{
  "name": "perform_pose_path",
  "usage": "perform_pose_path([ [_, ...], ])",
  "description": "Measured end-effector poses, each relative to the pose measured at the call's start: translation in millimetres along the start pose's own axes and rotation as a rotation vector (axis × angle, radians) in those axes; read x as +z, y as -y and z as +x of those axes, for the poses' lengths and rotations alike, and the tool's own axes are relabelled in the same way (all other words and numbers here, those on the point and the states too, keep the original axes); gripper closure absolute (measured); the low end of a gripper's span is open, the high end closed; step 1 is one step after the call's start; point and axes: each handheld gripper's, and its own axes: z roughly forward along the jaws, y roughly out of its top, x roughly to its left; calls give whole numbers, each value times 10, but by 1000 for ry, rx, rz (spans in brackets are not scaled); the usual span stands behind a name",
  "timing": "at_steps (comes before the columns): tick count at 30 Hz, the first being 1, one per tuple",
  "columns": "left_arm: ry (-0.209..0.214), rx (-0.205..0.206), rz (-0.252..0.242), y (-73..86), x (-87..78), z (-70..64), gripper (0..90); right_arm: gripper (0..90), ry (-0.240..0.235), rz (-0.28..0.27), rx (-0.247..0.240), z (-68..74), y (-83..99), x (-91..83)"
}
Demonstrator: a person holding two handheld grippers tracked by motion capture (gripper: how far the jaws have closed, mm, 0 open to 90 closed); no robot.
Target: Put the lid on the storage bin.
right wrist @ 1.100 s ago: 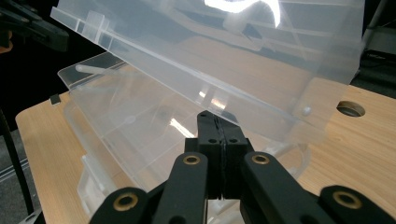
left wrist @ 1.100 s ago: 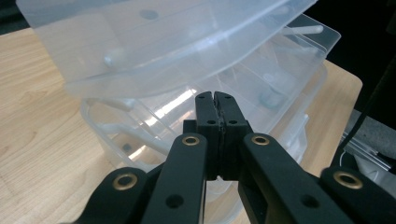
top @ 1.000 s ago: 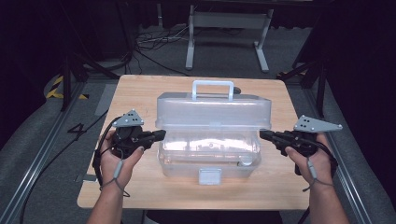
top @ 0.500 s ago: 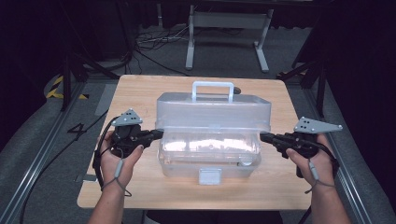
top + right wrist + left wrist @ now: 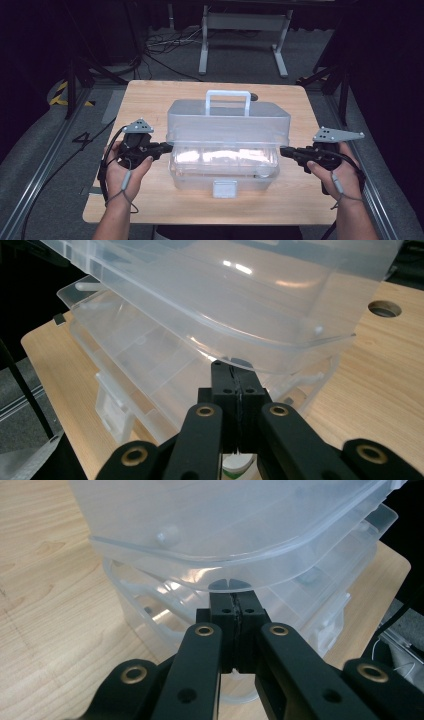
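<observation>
Light wooden table (image 5: 150,105) fills frame centre. Clear plastic lidded toolbox (image 5: 225,150) at mid-frame, long axis left-right, lid (image 5: 227,122) raised off base. Left gripper (image 5: 167,147) tips under lid's left end, jaws pressed together, empty. Right gripper (image 5: 284,151) likewise at right end. Both equally near.

So the clear plastic storage box (image 5: 227,150) sits about mid-tabletop (image 5: 150,100), its long front side facing the near edge. Its see-through lid (image 5: 227,122) is tilted up at the front, leaving a gap above the base, with a white carry handle (image 5: 227,100) standing on top. A whitish latch (image 5: 224,189) hangs at the middle of the base's front wall.
</observation>
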Motion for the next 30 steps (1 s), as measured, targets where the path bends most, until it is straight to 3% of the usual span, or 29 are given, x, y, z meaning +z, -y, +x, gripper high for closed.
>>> perform_pose_path([
  [10,-23,-1,59,3,18,-16,897,900,22,77,-14,24,5,30],
  [30,-51,52,204,3,67,-28,897,900,46,202,-39,4,45,51],
])
